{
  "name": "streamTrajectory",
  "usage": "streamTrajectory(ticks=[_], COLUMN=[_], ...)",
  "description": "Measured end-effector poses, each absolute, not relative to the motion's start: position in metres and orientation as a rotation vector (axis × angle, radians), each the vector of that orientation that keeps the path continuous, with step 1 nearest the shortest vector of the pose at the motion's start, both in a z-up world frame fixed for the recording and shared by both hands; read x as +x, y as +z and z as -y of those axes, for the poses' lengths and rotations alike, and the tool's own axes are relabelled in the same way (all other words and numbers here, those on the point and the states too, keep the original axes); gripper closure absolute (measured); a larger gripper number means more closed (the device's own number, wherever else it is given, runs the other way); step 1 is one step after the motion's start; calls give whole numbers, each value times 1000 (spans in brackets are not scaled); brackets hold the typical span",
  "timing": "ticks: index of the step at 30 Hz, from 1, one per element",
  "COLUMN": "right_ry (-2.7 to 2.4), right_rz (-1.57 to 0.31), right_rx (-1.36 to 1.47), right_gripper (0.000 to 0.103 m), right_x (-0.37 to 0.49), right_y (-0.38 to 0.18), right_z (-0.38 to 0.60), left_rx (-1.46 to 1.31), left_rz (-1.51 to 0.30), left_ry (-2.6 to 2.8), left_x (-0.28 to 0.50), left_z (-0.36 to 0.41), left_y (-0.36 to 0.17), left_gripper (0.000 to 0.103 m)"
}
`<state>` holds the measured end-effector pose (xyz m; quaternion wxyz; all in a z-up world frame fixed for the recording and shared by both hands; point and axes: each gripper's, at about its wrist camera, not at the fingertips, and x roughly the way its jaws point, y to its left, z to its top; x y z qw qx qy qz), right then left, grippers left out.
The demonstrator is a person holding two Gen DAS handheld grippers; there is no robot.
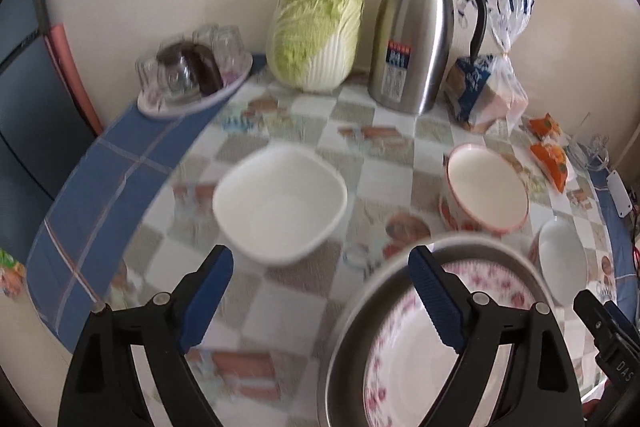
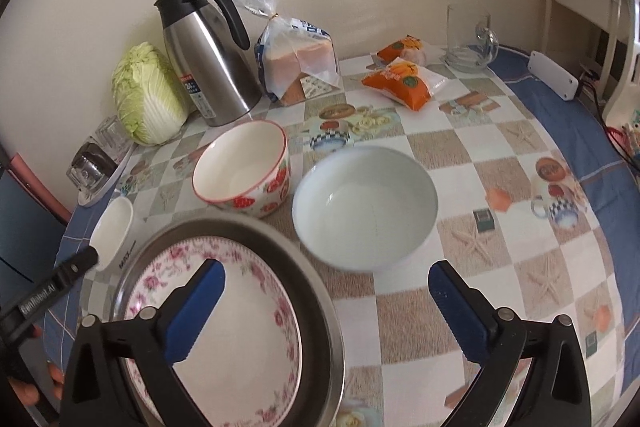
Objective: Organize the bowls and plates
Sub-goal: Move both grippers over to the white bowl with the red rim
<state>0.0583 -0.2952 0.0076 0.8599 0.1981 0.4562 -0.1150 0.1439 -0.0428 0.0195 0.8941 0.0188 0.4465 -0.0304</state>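
On the checked tablecloth a flowered plate (image 1: 400, 351) (image 2: 248, 339) lies inside a metal plate (image 1: 352, 323) (image 2: 312, 267) at the near edge. Beyond it stand a square white bowl (image 1: 280, 203) (image 2: 112, 231), a strawberry-patterned bowl (image 1: 486, 187) (image 2: 240, 167) and a round white bowl (image 1: 562, 261) (image 2: 364, 207), all empty and upright. My left gripper (image 1: 324, 299) is open with nothing between its pads; it hovers near the square bowl, its right finger over the metal plate's rim. My right gripper (image 2: 328, 311) is open and empty too, just short of the round bowl, with its left finger above the flowered plate.
Along the wall stand a steel thermos jug (image 1: 416, 35), a Chinese cabbage (image 1: 316, 31), a bagged loaf (image 1: 484, 95) and a tray of upturned glasses (image 1: 192, 75). Orange snack packets (image 2: 400, 83), a glass mug (image 2: 468, 39) and a white box (image 2: 554, 75) sit at the right.
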Motion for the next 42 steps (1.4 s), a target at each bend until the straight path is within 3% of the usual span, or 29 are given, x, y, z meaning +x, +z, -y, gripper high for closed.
streamTrajectory(ticks=[3,22,37,41,42], right_ry=[-238,-164,-147,-141,-144], right_rz=[-959,-928,-1134,-1165,-1174], right_rx=[396,255,259,258,254], right_gripper=[0,0,1,24,28], right_x=[72,171,218,224,225], right_y=[13,67,-3,-18,-22], right_z=[300,329,321,318,317], left_rx=[73,67,65,66,60], left_rz=[-902,-860,-1105,-1169,-1185], left_ry=[-82,-196,-271,-286,-297], left_x=[160,253,283,283,283], left_z=[47,75,133,147,150], left_y=[30,68,9,-12,-17], left_gripper=[8,8,8,9,14])
